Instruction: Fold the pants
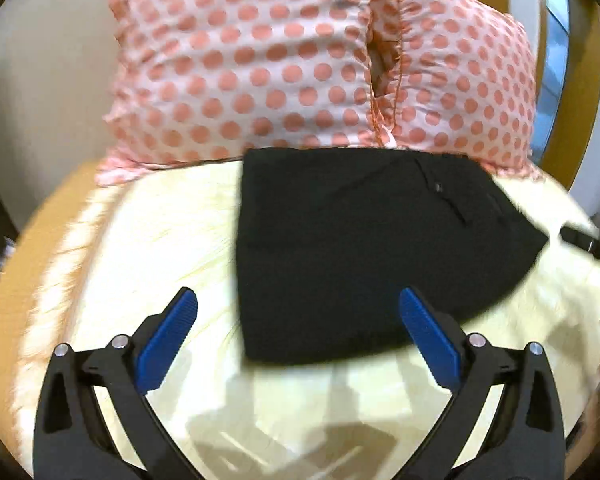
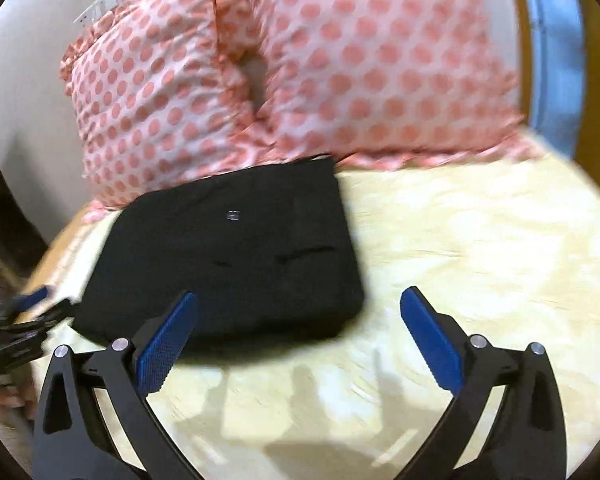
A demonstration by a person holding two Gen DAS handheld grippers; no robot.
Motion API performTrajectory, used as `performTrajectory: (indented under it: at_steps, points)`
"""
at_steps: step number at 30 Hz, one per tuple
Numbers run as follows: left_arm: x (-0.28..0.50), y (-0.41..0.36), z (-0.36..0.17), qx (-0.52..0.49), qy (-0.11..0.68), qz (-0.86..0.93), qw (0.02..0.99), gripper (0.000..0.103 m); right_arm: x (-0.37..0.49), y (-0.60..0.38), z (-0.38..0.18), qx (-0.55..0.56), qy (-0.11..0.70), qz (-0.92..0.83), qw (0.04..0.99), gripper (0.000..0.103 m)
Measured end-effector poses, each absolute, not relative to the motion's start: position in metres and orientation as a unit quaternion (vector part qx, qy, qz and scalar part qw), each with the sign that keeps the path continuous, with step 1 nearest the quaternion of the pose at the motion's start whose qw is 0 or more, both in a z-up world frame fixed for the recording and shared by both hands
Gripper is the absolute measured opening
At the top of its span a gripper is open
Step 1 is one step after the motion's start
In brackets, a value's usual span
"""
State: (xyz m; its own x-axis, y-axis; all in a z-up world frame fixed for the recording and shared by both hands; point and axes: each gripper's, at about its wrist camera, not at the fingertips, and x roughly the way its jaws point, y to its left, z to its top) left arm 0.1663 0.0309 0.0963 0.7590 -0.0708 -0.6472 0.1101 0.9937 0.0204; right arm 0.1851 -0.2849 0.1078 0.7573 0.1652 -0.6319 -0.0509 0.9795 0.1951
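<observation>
- Since the pants (image 1: 364, 252) already lie as a compact black packet on the bed (image 2: 480, 240), up against the pillows (image 1: 260, 60), we judge the folding nearly finished.
- Our left claw (image 1: 298, 336) and right claw (image 2: 298, 336) both gape, gripping nothing.
- To finish well, we should press the edges flat and square, not tug.
- Dark matte cloth, one small metal button; pale yellow sheet; puffy pink-dotted pillows.
</observation>
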Motion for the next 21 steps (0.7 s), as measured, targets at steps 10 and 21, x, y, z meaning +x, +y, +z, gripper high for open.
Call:
performTrajectory:
  at_steps: [10, 21]
  points:
    - [0.078, 0.028, 0.06, 0.004, 0.335, -0.03, 0.942, 0.101, 0.108, -0.218, 0.066, -0.002, 0.338, 0.067, 0.939, 0.102]
    - [0.068, 0.025, 0.036, 0.02, 0.353, -0.019, 0.935, 0.101, 0.095, -0.196, 0.044, 0.007, 0.362, 0.071, 0.929, 0.102]
